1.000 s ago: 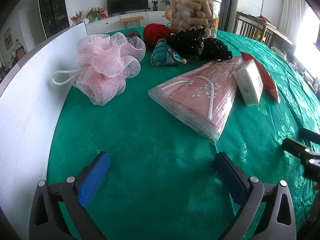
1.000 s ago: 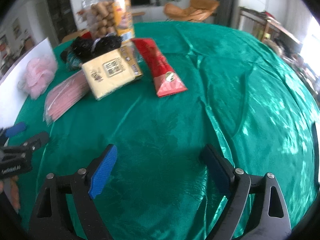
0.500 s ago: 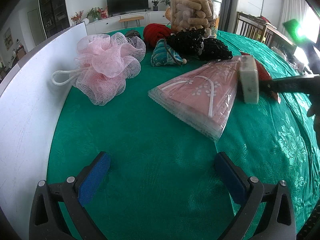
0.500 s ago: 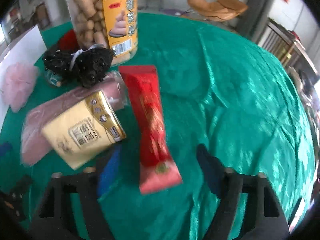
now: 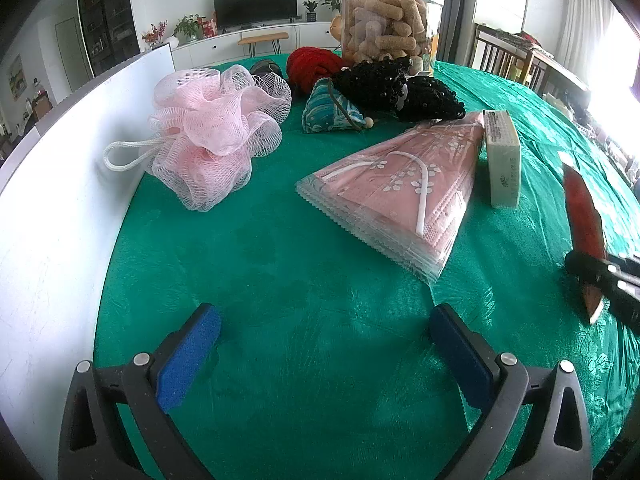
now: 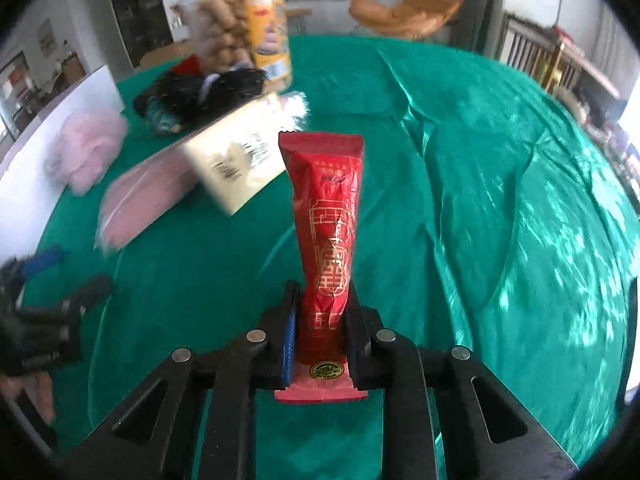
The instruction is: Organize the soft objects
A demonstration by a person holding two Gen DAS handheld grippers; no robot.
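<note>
My right gripper point(image 6: 323, 316) is shut on a red packet point(image 6: 330, 216) with gold print and holds it above the green tablecloth; it also shows at the right edge of the left wrist view point(image 5: 585, 216). My left gripper point(image 5: 326, 332) is open and empty, low over the cloth. Ahead of it lie a pink mesh bath pouf point(image 5: 214, 136), a pink face-mask pack point(image 5: 400, 188), a cream tissue pack point(image 5: 502, 160), a teal pouch point(image 5: 330, 114), a black beaded bag point(image 5: 396, 88) and red yarn point(image 5: 312, 66).
A clear jar of biscuit sticks point(image 5: 390, 28) stands at the back. A white board point(image 5: 60, 184) walls off the table's left side. Chairs point(image 5: 504, 58) stand beyond the far right edge. The green cloth point(image 6: 480, 184) is wrinkled on the right.
My right gripper moved in on the red packet, shut on it and lifted it back toward the near side. The cream tissue pack shifted. The left gripper stayed still.
</note>
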